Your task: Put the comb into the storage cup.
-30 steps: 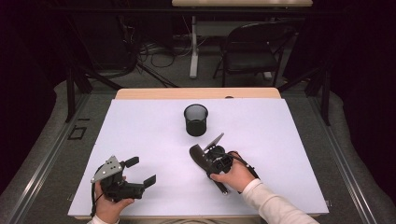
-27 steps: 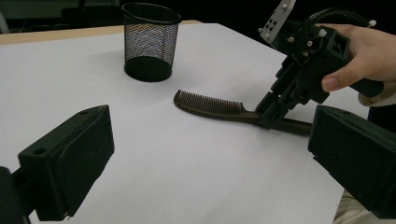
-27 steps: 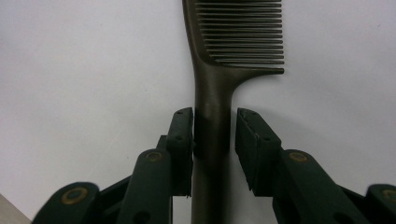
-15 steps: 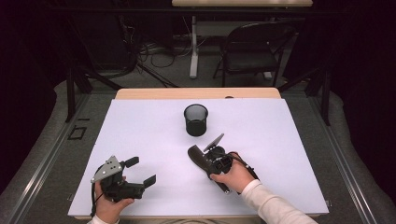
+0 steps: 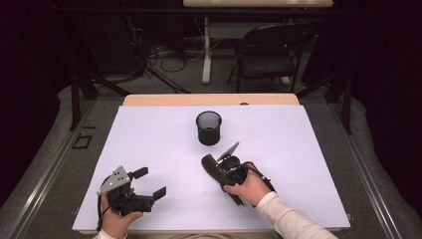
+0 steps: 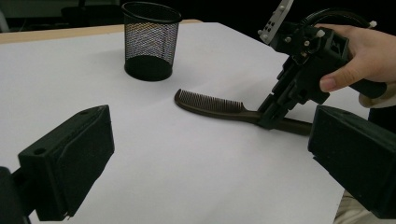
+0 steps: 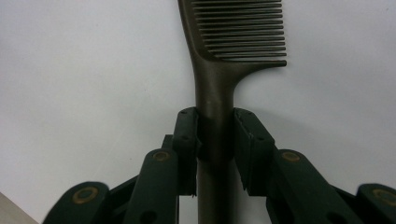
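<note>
The left gripper (image 5: 149, 191) is resting at about seven o'clock on the white table sheet (image 5: 149, 139), its jaws standing wide apart with nothing between them; it is taking no part in the work as far as the frames show.

Moving right, the mesh cup (image 5: 208, 128) is standing upright near twelve o'clock, well apart from both grippers; what can be seen of its inside is showing nothing in it, though the bottom is too dark to confirm.

The comb (image 6: 210, 105) is lying flat on the sheet near the centre, toward five o'clock of the cup, its toothed end pointing toward the cup; the right gripper (image 7: 215, 140) is clamping its handle just behind the teeth, pads (image 7: 187, 135) pressing on either side; the jaws have just been closing onto that handle.

Judgement: the grasp appears complete; the lift is not yet made, the comb touching the sheet along its length; what seems left is raising it, carrying it to the cup and standing it inside, likely handle or teeth downward.
</note>
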`<state>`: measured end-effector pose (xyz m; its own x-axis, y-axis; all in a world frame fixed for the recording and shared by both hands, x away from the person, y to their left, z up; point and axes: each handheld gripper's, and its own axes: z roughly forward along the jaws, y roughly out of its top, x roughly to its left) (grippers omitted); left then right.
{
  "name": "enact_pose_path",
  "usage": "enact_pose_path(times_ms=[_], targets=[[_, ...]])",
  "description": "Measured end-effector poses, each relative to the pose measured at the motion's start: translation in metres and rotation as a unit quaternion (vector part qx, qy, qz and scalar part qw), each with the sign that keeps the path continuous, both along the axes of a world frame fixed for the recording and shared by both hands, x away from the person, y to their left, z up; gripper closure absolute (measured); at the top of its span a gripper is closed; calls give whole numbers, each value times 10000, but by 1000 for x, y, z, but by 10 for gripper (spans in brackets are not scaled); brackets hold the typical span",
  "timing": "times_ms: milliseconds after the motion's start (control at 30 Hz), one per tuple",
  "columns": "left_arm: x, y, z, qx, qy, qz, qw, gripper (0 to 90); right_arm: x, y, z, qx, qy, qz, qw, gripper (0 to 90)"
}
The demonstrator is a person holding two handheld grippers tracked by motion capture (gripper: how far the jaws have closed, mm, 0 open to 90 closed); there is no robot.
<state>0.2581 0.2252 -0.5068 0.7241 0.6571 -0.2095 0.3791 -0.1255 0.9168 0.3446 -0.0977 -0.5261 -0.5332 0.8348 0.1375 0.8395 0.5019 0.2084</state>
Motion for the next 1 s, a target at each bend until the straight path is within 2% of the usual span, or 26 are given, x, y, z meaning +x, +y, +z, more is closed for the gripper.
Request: enact_pose_path(times_ms=[200,233,467,533,633,767,800,900,967,1000], targets=[[0,0,0,-1,3,13,10000,4,0,1,1,-45,16,-6,10000,723],[0,0,0,-17,7,18,10000,5,-1,1,-3,120,-132,-47,9998,724],[0,0,0,-7,12,18,10000,4,-2,1,-2,99,-131,-40,9999,725],[0,0,0,-10,22,15,10000,5,-1,1,0,-43,-45,11,10000,726],[0,0,0,-10,18,26,10000,4,-2,1,1,-65,-32,16,10000,726],[0,0,-1,-13,19,24,10000,5,-2,1,0,-19,-58,-17,10000,727],[0,0,-1,-21,26,30,10000,4,-2,0,-2,100,-194,-50,9997,727],[1,0,-1,-27,17,37,10000,4,-2,-1,2,1,-45,-15,10000,727],[1,0,-1,-26,14,45,10000,5,-2,-1,3,-18,-44,-4,10000,727],[1,0,-1,-29,15,48,10000,4,-2,-2,1,167,-190,-73,9997,727]])
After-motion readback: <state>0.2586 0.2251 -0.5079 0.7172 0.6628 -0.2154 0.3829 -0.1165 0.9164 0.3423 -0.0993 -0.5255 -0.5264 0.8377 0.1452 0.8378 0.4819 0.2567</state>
